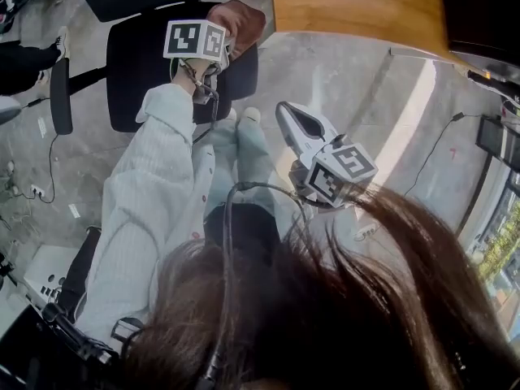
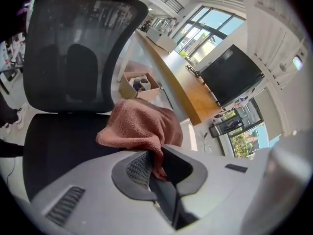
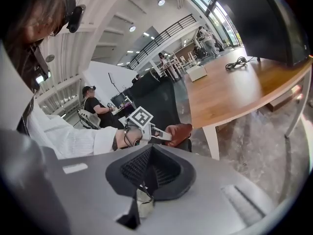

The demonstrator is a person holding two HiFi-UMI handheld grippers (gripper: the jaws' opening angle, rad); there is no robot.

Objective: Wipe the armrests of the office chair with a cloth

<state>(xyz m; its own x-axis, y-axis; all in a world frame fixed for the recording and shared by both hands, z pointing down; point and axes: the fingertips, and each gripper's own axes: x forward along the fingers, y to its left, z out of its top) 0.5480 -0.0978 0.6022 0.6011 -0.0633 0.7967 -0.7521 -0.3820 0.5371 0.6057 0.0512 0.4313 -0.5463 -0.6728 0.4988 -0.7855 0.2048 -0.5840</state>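
1. Over the office chair [image 1: 134, 71], at the seat edge nearest the wooden tabletop [image 1: 349, 10]: left gripper [image 2: 157, 160] angled downward, its jaws pinching a fold of the rust-pink cloth [image 2: 142, 124].
2. Most of the cloth bunches out past the jaws, above the black seat. Cannot tell whether it touches an armrest on this side.
3. One armrest [image 1: 60, 96] shows on the opposite side of the seat, well apart from the cloth.
4. Right gripper [image 3: 149, 168] is held away from the chair, beside the person's legs and over the grey floor [image 1: 341, 80]. Its jaws are pressed together with nothing between the pads.
5. Mesh backrest [image 2: 73, 48] stands upright behind the seat. A cardboard box [image 2: 139, 84] sits on the floor beyond it. A dark monitor [image 2: 230, 75] stands on the tabletop.
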